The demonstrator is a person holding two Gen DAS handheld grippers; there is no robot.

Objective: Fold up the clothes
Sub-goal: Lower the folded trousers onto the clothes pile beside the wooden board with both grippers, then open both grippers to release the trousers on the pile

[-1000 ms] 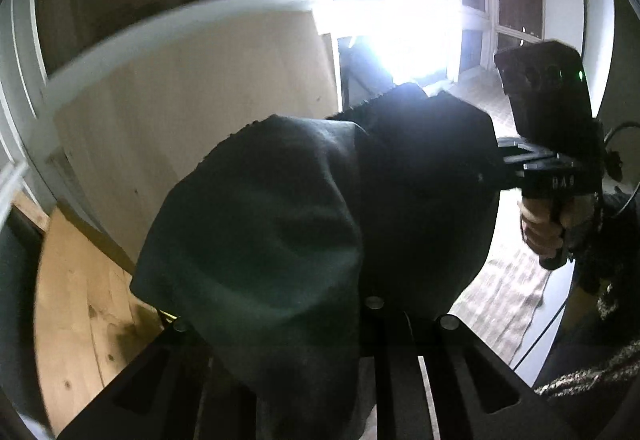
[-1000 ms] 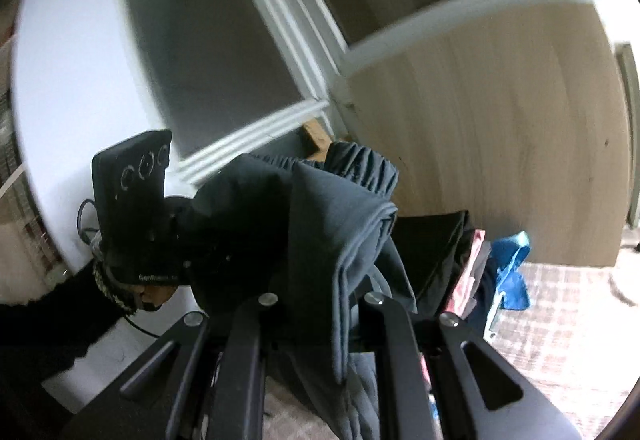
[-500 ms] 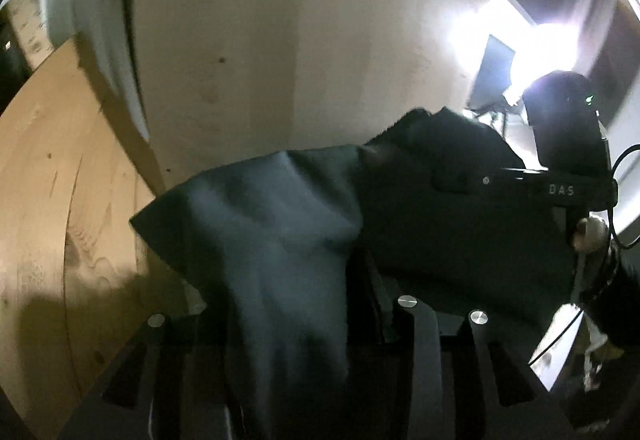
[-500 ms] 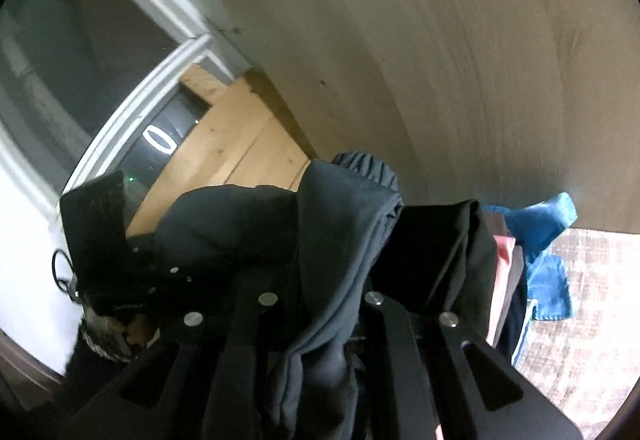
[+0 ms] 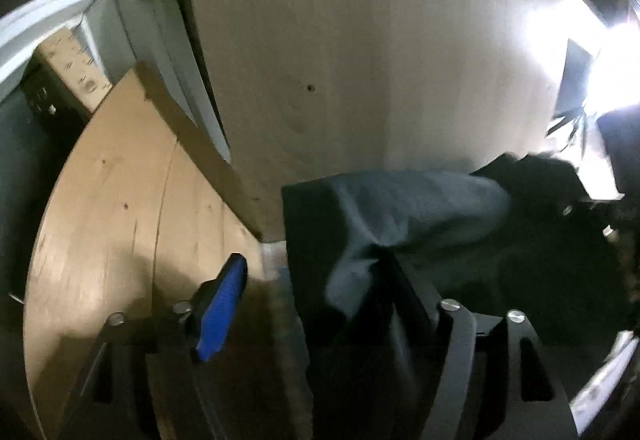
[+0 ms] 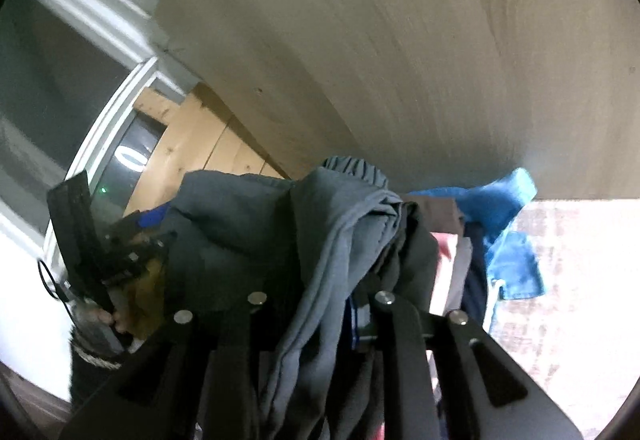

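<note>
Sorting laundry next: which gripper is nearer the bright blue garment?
Right. The right gripper sits just left of the bright blue garment; the left gripper is farther left.

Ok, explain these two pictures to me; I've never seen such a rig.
No robot here: a person holds a gripper in each hand, each with a fisheye camera looking along its jaws. One picture is from the left gripper, the other from the right gripper. A dark grey garment drapes across both, by a wooden board. Both jaws have just been opening: the left stand wide, one pad bare; the right have cloth between them, grip unclear. More clothes lie beyond.
</note>
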